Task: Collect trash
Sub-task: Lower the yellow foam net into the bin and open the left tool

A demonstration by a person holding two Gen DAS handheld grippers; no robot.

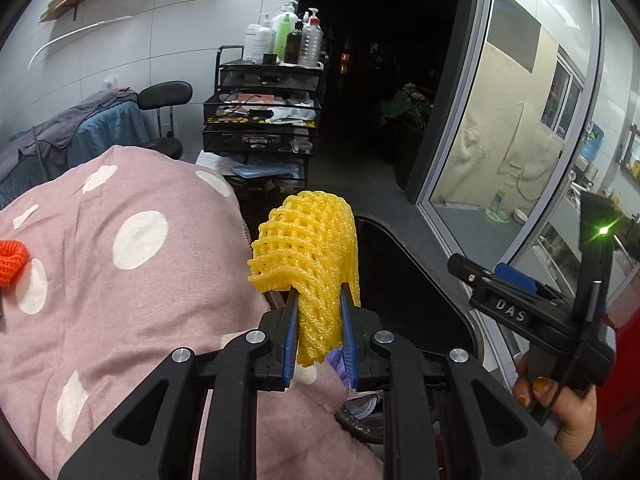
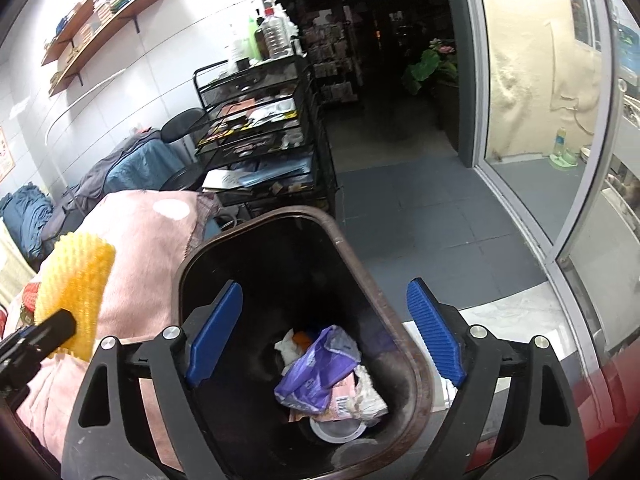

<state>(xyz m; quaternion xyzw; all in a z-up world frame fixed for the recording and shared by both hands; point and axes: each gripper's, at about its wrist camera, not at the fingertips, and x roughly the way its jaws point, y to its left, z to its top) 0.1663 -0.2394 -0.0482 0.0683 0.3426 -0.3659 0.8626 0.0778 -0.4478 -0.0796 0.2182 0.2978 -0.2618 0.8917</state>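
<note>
My left gripper [image 1: 320,312] is shut on a yellow foam fruit net [image 1: 312,248], which sticks up between its blue pads above the edge of a pink dotted blanket [image 1: 120,260]. The same yellow foam net [image 2: 76,292] shows at the left of the right wrist view. My right gripper [image 2: 324,332] stands open over a dark brown trash bin [image 2: 420,380], nothing between its fingers. Inside the bin lie a purple wrapper [image 2: 316,368], crumpled white paper [image 2: 368,396] and a round lid [image 2: 336,428]. The right gripper [image 1: 472,270] also appears at the right of the left wrist view, held by a hand [image 1: 560,404].
A black wire trolley [image 1: 264,120] loaded with bottles [image 1: 288,36] and papers stands behind the blanket. An orange knitted item [image 1: 12,260] lies on the blanket at left. A glass door [image 2: 540,120] is at right, grey floor tiles [image 2: 420,220] beyond the bin.
</note>
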